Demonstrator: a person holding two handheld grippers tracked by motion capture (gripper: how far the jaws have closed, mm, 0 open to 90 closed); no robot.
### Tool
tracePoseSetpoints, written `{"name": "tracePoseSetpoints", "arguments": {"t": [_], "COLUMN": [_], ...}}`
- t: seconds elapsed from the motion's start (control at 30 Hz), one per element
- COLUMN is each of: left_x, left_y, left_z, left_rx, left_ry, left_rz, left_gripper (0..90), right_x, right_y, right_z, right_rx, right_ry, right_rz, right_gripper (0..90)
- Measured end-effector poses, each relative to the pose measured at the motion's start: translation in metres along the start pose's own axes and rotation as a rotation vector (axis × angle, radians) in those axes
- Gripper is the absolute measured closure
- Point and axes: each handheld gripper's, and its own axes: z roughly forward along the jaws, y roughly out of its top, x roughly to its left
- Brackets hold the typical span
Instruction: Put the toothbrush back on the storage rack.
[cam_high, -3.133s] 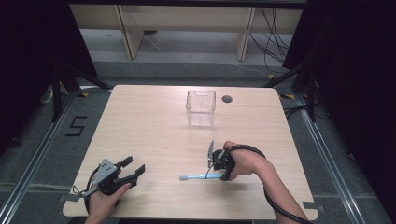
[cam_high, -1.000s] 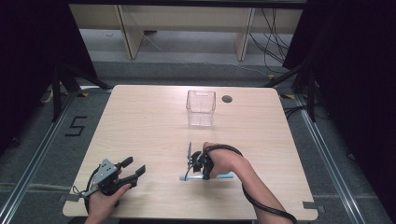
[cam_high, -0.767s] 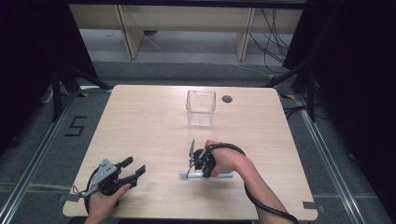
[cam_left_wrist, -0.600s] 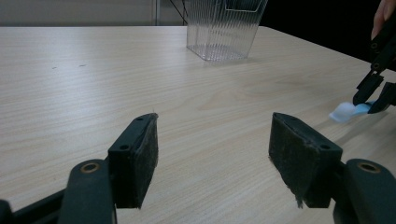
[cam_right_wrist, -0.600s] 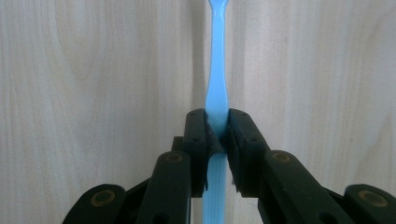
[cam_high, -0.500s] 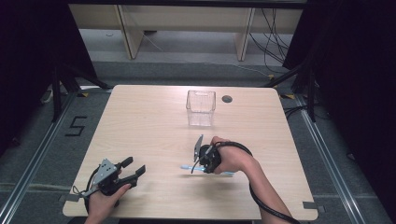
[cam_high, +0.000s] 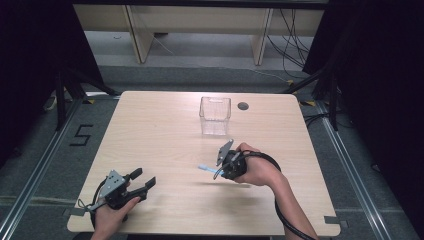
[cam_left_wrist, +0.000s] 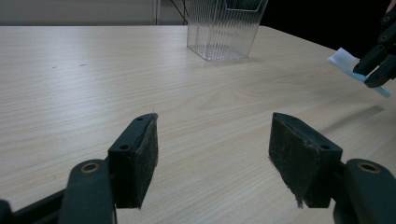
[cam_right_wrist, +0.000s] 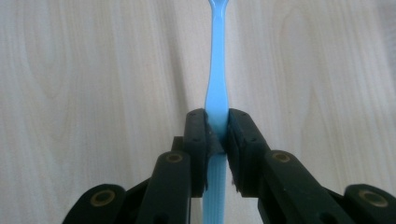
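Desk (cam_high: 165, 130): bare wood is seen across left and middle. Obstacle: one clear plastic bin (cam_high: 215, 116), upright, toward the far edge. Small round hole (cam_high: 243, 106) just beside it.

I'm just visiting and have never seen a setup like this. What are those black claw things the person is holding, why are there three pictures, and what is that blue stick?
No robot here: a person holds a two-jaw gripper in each hand, like big tongs. The high view looks down on a wooden table from above the person's side. The other two pictures come from small cameras riding on the grippers, looking along their black jaws.

The left gripper rests near the table's front edge, jaws wide apart with nothing between them; its own view shows this too.

The right gripper is shut on a light blue toothbrush, clamped on the handle and lifted off the table, its white head pointing left.

Farther back stands a clear ribbed plastic container, with a small dark round spot on the table beside it.
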Motion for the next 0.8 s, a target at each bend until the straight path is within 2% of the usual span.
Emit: {"name": "tracePoseSetpoints", "arguments": {"t": [0.13, 0.17, 0.2, 0.4, 0.5, 0.53, 0.7, 0.77, 0.8], "left_x": [0.000, 0.000, 0.000, 0.000, 0.001, 0.000, 0.000, 0.000, 0.000], "left_y": [0.000, 0.000, 0.000, 0.000, 0.000, 0.000, 0.000, 0.000, 0.000], "left_z": [0.000, 0.000, 0.000, 0.001, 0.001, 0.001, 0.001, 0.000, 0.000], "left_rx": [0.000, 0.000, 0.000, -0.002, -0.002, -0.001, -0.005, -0.007, -0.007], "left_ry": [-0.001, -0.001, -0.001, -0.003, -0.006, -0.004, -0.008, -0.007, -0.007], "left_rz": [0.002, 0.002, 0.001, -0.002, 0.000, -0.009, 0.008, 0.002, 0.002], "left_gripper": [32.6, 32.6, 32.7, 32.7, 32.7, 32.7, 32.8, 33.0, 33.0], "right_x": [-0.002, -0.003, -0.002, -0.004, -0.005, -0.004, -0.004, -0.002, -0.002], "right_y": [-0.004, -0.005, -0.006, -0.013, -0.017, -0.019, -0.023, -0.025, -0.025], "right_z": [-0.002, -0.002, -0.003, -0.006, -0.005, -0.005, -0.004, -0.003, -0.003], "right_rx": [-0.040, -0.045, -0.052, -0.124, -0.137, -0.135, -0.153, -0.160, -0.164], "right_ry": [-0.017, -0.015, -0.028, -0.057, -0.077, -0.074, -0.087, -0.102, -0.110], "right_rz": [0.010, 0.000, 0.025, 0.058, 0.051, 0.065, 0.091, 0.115, 0.098], "right_gripper": [78.6, 78.6, 78.7, 78.6, 78.6, 78.6, 78.6, 78.6, 78.6]}}
